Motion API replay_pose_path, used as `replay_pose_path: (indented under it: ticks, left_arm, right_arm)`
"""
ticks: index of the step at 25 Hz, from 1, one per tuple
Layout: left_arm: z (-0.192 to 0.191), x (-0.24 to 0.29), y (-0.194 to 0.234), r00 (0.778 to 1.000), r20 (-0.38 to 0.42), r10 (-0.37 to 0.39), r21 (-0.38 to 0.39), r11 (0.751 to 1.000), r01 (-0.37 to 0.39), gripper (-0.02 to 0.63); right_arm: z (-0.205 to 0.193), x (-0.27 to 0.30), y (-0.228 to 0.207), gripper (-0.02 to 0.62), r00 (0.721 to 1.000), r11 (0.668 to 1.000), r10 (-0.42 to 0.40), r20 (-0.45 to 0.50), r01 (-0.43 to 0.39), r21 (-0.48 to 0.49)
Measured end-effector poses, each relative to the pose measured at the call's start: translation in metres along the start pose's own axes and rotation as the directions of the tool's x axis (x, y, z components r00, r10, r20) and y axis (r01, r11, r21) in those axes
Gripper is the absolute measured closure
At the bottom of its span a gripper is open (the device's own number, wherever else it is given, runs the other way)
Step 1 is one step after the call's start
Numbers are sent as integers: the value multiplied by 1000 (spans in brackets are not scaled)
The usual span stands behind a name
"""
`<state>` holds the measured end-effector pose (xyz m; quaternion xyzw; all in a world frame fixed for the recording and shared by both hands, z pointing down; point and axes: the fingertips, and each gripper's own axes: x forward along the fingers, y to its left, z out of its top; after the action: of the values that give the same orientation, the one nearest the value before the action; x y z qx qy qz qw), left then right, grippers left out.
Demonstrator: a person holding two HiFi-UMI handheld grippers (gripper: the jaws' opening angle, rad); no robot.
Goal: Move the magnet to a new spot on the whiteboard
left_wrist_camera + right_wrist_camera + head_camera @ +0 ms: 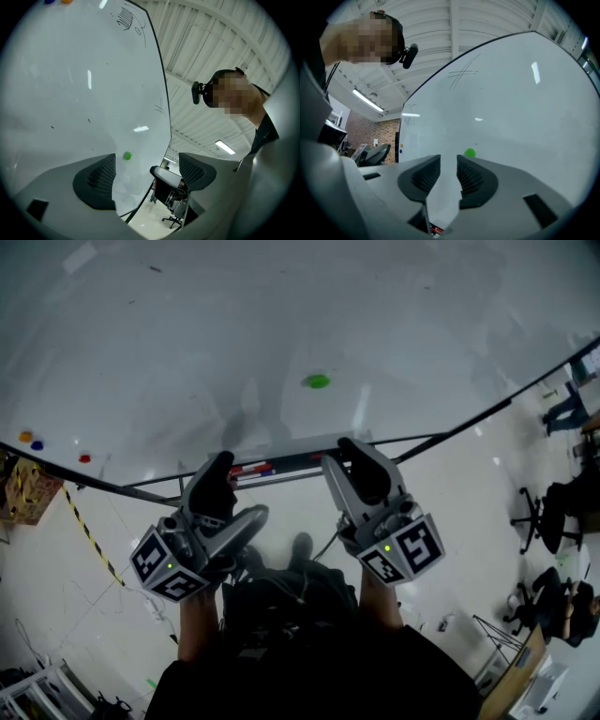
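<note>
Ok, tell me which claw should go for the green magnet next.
Probably the right claw: in the head view its tips sit nearer the small round green magnet on the white whiteboard than the left claw. Both are open and empty.

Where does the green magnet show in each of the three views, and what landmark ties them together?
Head view: the green magnet sits on the whiteboard, just above centre.
Left gripper view: the magnet low, slightly left of centre.
Right gripper view: the magnet low, slightly right of centre.
Shared landmark: the whiteboard's dark frame.
</note>
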<state>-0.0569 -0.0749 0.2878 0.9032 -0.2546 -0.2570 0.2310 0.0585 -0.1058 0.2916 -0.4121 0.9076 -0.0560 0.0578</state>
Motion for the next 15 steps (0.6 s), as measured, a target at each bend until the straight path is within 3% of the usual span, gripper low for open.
replay_pose_path:
  ticks: [4, 10, 15]
  left_arm:
    - [-15, 36, -1, 999, 6, 49, 30, 998, -49, 192]
    - [-21, 41, -1, 988, 11, 155, 44, 987, -155, 192]
    - [-10, 45, 5, 989, 31, 147, 97, 984, -150, 192]
  right_arm:
    - [2, -7, -36, 449, 999, 999, 37, 6, -37, 8]
    - [-3, -2, -48, 446, 995, 993, 104, 9, -104, 57]
    - [1, 6, -50, 446, 995, 994, 101, 18, -102, 31]
